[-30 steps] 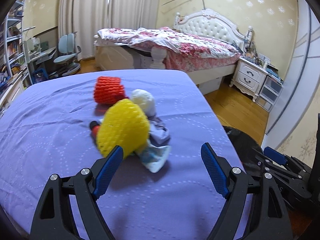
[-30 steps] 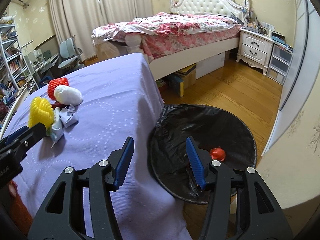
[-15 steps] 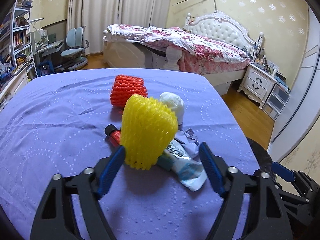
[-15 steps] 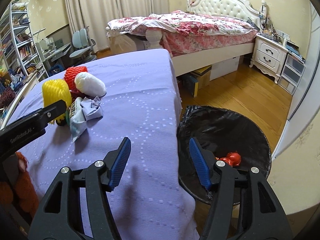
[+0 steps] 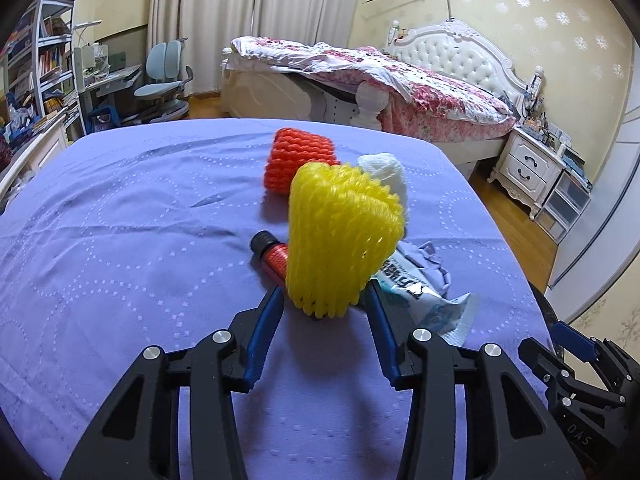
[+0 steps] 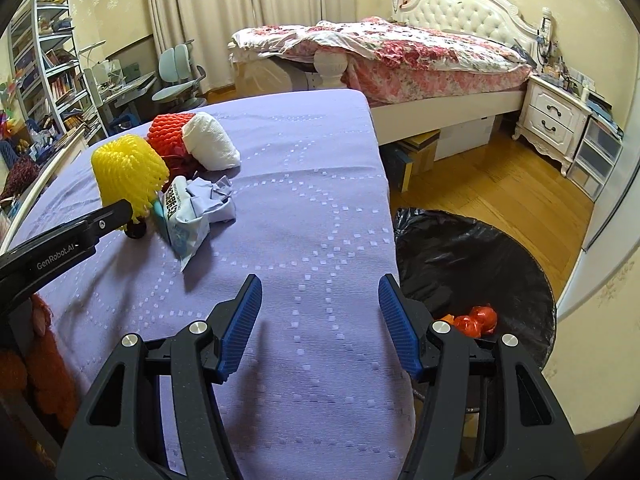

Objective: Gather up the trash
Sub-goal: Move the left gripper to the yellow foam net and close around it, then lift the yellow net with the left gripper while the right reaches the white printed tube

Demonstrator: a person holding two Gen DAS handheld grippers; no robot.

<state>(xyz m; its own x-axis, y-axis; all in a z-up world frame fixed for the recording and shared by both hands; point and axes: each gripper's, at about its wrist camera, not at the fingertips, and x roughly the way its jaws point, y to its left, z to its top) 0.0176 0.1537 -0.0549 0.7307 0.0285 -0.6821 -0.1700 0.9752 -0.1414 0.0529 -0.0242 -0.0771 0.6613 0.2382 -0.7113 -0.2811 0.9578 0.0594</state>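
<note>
Left wrist view: yellow foam net (image 5: 344, 236) stood near-upright on the purple surface (image 5: 120, 240), long axis vertical, hiding most of a red tube (image 5: 272, 254). Left gripper (image 5: 324, 304) angled downward, fingers closing around the net's base.

Right wrist view: right gripper (image 6: 320, 312) half open, empty, beside the black-lined bin (image 6: 472, 264).

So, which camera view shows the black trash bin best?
The right wrist view. There the black trash bin beside the purple table shows nearly whole, its open mouth and the red trash inside. The left wrist view catches only a dark sliver of its rim at the table's edge.
</note>
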